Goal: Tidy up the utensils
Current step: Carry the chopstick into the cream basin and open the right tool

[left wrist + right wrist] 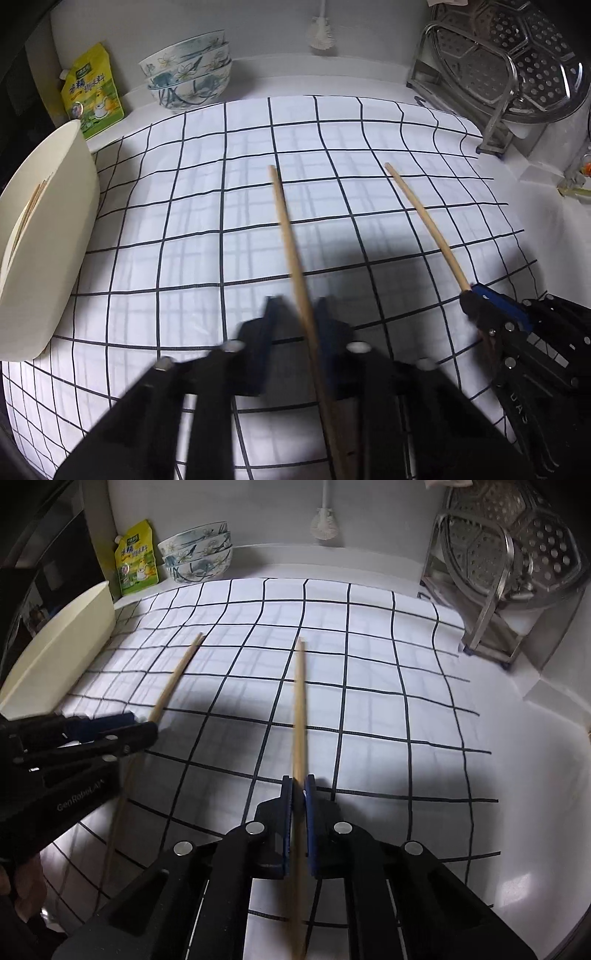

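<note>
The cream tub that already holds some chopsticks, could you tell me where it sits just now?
The cream tub sits at the left edge of the checked cloth in both wrist views, in front of the yellow pouch and the stacked bowls.

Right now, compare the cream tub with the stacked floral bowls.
The cream tub is plain, straight-walled and sits at the checked cloth's left edge; the floral bowls are round, patterned and stand behind the cloth, by the wall. The tub is single with wooden sticks inside; the bowls are nested, contents unseen. Neither gripper touches them.
</note>
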Tool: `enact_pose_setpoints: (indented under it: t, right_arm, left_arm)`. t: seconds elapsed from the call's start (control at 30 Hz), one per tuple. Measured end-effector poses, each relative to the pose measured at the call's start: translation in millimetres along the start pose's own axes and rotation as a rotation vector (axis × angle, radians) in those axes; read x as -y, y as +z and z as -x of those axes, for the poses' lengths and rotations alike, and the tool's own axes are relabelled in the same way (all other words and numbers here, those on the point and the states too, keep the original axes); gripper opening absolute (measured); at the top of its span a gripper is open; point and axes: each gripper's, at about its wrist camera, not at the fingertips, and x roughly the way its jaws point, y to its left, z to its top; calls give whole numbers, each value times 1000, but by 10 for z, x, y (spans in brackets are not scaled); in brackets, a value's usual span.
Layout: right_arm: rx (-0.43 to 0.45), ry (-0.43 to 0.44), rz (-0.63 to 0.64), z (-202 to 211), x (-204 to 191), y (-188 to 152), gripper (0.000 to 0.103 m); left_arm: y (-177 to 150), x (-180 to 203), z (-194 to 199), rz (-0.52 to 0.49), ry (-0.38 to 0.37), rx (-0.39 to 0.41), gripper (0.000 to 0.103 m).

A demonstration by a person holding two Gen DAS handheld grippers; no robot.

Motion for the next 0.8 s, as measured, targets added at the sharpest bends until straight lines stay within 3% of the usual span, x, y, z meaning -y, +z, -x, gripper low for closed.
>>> enact_pose_setpoints:
  t: [0.37, 0.6, 0.8]
  right_arm:
    - [13, 68, -77, 207, -123, 172, 7]
    - [70, 135, -41, 404, -563, 553, 7]
    - [112, 233, 30, 425, -1278, 1024, 7]
  left_arm:
    - [74, -294, 162, 49, -76, -86, 7]
    - [232, -821, 737, 72, -42, 20, 7]
    - [386, -1516, 1189, 146, 32, 136, 7]
